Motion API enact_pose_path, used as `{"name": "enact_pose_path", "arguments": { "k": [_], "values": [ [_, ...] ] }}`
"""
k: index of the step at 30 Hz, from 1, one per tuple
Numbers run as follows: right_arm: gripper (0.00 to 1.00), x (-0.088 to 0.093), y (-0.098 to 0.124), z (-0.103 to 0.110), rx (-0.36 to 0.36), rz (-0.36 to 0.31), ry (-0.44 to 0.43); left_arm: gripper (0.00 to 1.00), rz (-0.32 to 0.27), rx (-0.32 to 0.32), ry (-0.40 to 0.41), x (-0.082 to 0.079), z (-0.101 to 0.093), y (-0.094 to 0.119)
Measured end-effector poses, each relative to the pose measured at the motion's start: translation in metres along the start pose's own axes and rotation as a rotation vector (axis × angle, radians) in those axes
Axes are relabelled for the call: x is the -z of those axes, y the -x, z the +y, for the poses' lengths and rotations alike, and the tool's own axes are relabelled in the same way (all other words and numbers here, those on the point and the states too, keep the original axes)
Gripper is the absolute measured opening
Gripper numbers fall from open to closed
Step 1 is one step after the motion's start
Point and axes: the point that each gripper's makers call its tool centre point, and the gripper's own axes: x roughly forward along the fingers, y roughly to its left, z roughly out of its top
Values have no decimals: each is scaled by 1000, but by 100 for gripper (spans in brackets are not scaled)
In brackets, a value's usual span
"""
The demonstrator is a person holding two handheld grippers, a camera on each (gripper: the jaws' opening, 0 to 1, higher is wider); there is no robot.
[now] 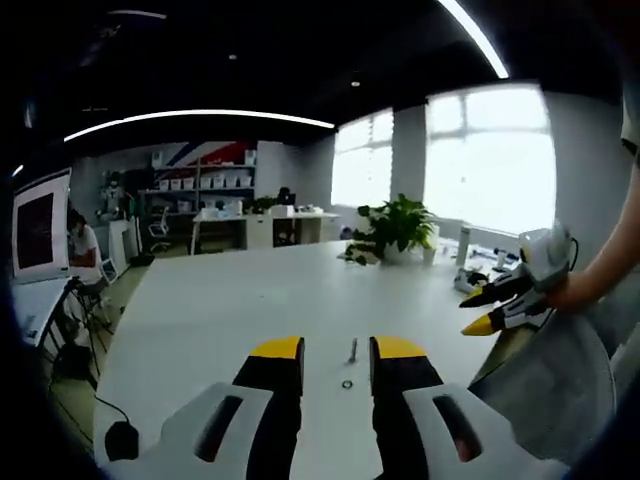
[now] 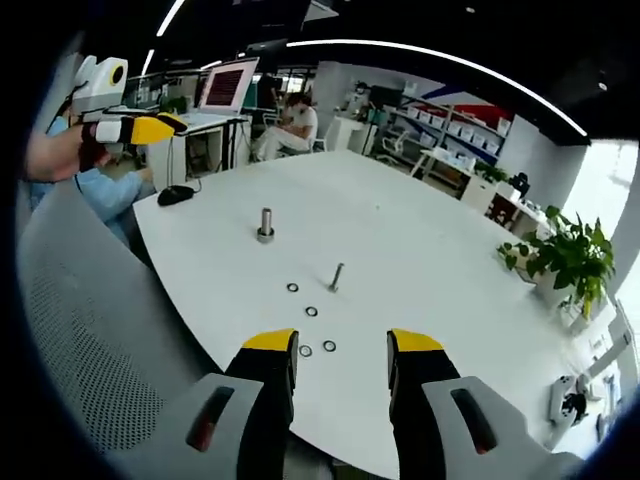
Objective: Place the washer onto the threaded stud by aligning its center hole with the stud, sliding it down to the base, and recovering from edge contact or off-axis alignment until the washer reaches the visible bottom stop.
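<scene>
Left tool (image 1: 336, 350) stands with its jaws spread, holding nothing, low over the white table (image 1: 230, 300). Between the yellow-tipped jaws, in the left gripper view, one washer (image 1: 347, 383) lies flat on the table, and just beyond it the threaded stud (image 1: 353, 348) stands upright. Washer and stud are near each other but apart.

Right tool (image 2: 342, 348) is likewise spread and empty, hovering above the near edge of the table (image 2: 420, 240). In the right gripper view the stud (image 2: 337, 276) stands on the table ahead of the jaws, slightly tilted in the picture. Four washers lie flat around it: one (image 2: 292, 288) to its left, one (image 2: 312, 311) just before it, and two (image 2: 305, 350) (image 2: 329, 346) close together nearest the jaws. None is on the stud. A thicker metal post (image 2: 265, 224) stands further off to the left, and a black mouse (image 2: 175, 195) lies near the far left edge.

A potted plant (image 1: 397, 225) stands at the far end of the table.
</scene>
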Motion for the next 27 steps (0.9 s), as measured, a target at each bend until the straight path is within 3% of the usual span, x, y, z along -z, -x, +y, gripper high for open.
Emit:
{"name": "enact_pose_path", "arguments": {
  "k": [5, 14, 24, 27],
  "values": [
    [38, 5, -2, 0, -3, 22, 7, 24, -1, -3, -8, 0, -1, 0],
    [38, 8, -1, -1, 1, 34, -4, 25, 9, -15, 48, 4, 6, -1],
    [37, 6, -1, 0, -10, 22, -31, 27, 9, -43, 70, 5, 13, 1],
    [37, 2, -2, 9, -38, 18, 21, 27, 15, -40, 70, 6, 12, 1]
  ]
}}
